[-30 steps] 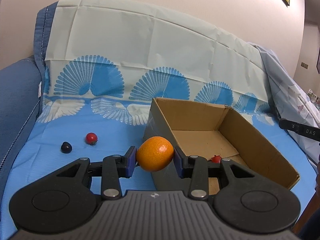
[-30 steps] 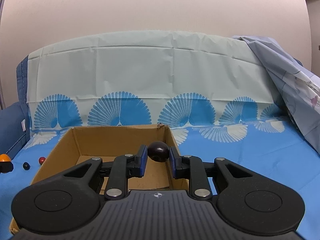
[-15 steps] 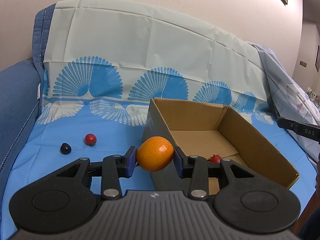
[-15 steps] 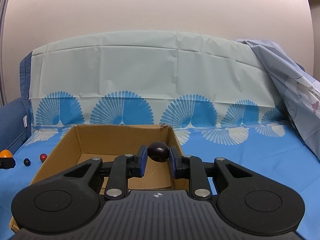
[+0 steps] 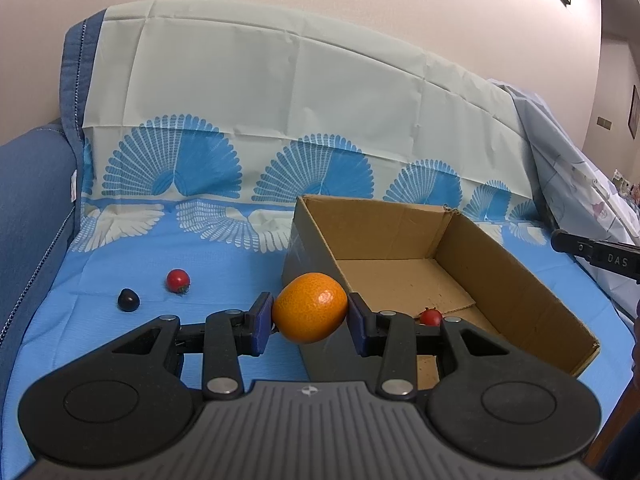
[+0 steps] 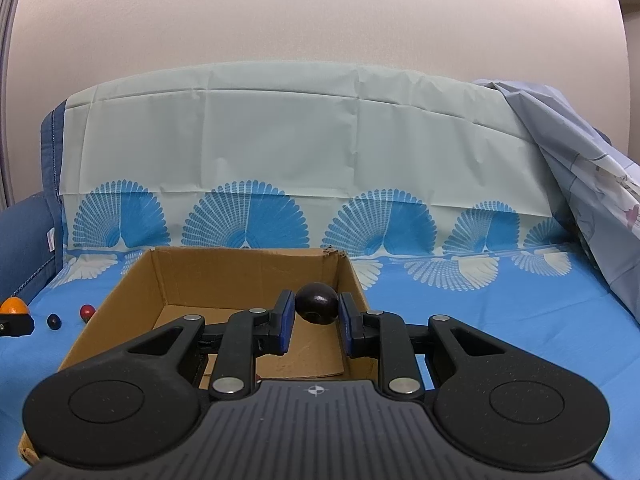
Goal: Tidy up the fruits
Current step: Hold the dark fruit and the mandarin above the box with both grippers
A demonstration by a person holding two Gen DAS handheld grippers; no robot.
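Note:
My left gripper (image 5: 310, 316) is shut on an orange (image 5: 310, 307) and holds it just left of the near corner of an open cardboard box (image 5: 516, 292). A small red fruit (image 5: 430, 316) lies inside the box. My right gripper (image 6: 315, 320) is shut on a dark round fruit (image 6: 316, 303) and holds it above the box (image 6: 256, 268), near its right wall. A red fruit (image 5: 178, 279) and a dark fruit (image 5: 128, 300) lie on the blue cloth left of the box; both also show in the right wrist view (image 6: 87, 312), (image 6: 53, 321).
The blue patterned cloth (image 5: 120, 264) covers a sofa seat and backrest. A blue armrest (image 5: 28, 184) rises at the left. A pale sheet (image 6: 592, 184) hangs at the right. The right gripper's tip (image 5: 596, 254) shows at the right edge.
The left gripper with the orange has shifted slightly; the box and loose fruits sit a little lower and left in its view. The right gripper has risen slightly with the dark fruit.

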